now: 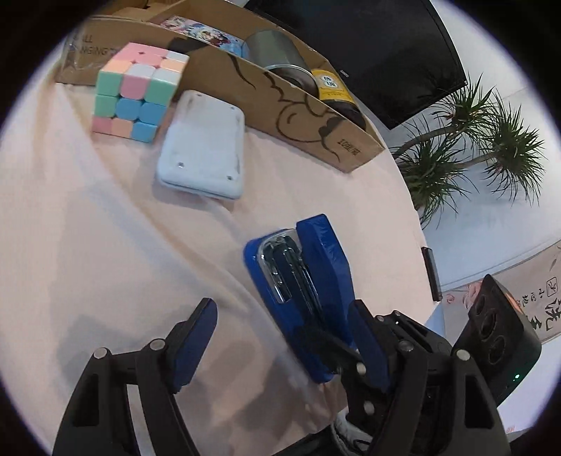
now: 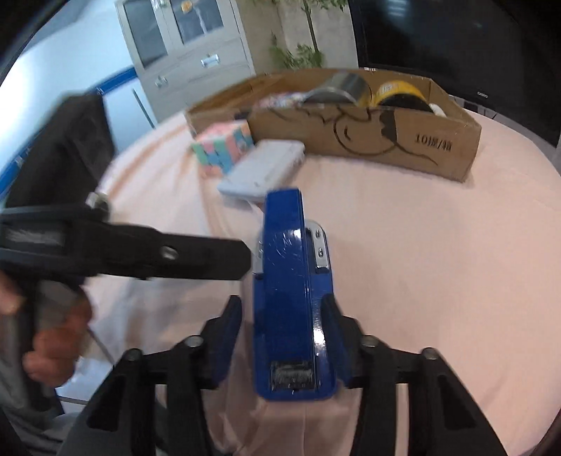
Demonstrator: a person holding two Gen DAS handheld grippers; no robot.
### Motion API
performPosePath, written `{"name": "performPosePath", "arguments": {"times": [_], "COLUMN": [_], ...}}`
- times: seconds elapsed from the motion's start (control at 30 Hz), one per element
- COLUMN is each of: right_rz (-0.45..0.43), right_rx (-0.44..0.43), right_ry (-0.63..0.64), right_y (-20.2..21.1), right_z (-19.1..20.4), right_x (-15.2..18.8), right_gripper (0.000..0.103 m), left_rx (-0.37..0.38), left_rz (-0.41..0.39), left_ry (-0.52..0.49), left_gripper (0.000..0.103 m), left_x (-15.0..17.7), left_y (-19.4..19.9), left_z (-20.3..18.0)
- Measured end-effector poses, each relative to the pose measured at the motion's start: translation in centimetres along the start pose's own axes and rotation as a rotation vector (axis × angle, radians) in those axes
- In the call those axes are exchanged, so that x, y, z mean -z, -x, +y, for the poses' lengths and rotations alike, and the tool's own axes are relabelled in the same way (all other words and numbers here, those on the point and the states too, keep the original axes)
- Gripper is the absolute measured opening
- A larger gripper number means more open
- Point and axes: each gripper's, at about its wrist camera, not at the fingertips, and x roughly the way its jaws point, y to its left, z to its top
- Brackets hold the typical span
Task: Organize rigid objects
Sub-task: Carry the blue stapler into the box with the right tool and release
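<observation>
- Left wrist view: blue stapler (image 1: 298, 298) tilted over the pink tablecloth (image 1: 105, 245), lying between the fingers of the right gripper (image 1: 326, 336), whose black body enters from the lower right.
- Left gripper (image 1: 277, 336) spread wide, nothing between its blue pads (right pad partly hidden behind the other tool's frame).
- Farther back on the cloth: pastel puzzle cube (image 1: 138, 93) just beside a pale blue flat case (image 1: 205, 145), both close to the wall of a cardboard box (image 1: 305, 126).
- Inside the box: a metal tin (image 1: 277, 56), a yellow-labelled dark jar (image 1: 335, 89) touching or nearly touching it, and a printed card or packet (image 1: 200, 29) toward the far end.
- Right wrist view: right gripper (image 2: 282, 347) closed around the stapler (image 2: 291, 298), which points away from the camera; right pad pressed on its side, left pad at its edge (contact there hard to judge).
- Left gripper (image 2: 242, 261) reaching in from the left, its fingertip just beside the stapler's flank, held by a blurred hand (image 2: 52, 343).
- Beyond: blurred cube (image 2: 224, 147), pale case (image 2: 263, 170) and the box (image 2: 413, 147) on the cloth.
- Background: dark monitor (image 1: 385, 52), potted plant (image 1: 473, 147), grey cabinet (image 2: 186, 52).
</observation>
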Motion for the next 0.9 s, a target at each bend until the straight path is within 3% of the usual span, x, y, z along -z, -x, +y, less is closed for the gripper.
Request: {"name": "performPosePath", "arguments": {"times": [0.07, 0.27, 0.33, 0.4, 0.63, 0.73, 0.9], "right_rz": [0.013, 0.100, 0.111, 0.119, 0.081, 0.016, -0.091], "right_rx": [-0.006, -0.275, -0.352, -0.405, -0.438, -0.433, -0.439], "right_ry": [-0.010, -0.348, -0.451, -0.508, -0.484, -0.428, -0.353], "right_y": [-0.2, -1.2, -1.7, -2.4, -2.0, -1.0, 0.1], "right_z": [0.0, -3.1, -3.7, -3.7, -1.4, -0.6, -0.4], "right_x": [-0.4, -1.0, -0.9, -0.7, -3.5, -7.1, -14.9], "right_gripper": [0.024, 0.024, 0.024, 0.024, 0.024, 0.024, 0.024], "left_rx": [0.017, 0.123, 0.188, 0.233, 0.240, 0.232, 0.194], "left_rz": [0.007, 0.049, 0.056, 0.058, -0.014, -0.074, -0.160], "left_ry": [0.023, 0.101, 0.141, 0.146, 0.103, 0.051, -0.047], "left_gripper": [0.072, 0.056, 0.046, 0.027, 0.023, 0.023, 0.023], "left_x": [0.0, -0.1, -0.1, -0.1, -1.8, -4.9, -12.7], "left_y": [0.1, -0.2, 0.1, 0.7, 4.4, 7.0, 10.2], "left_z": [0.6, 2.5, 3.4, 3.6, 2.6, 1.4, -0.1]}}
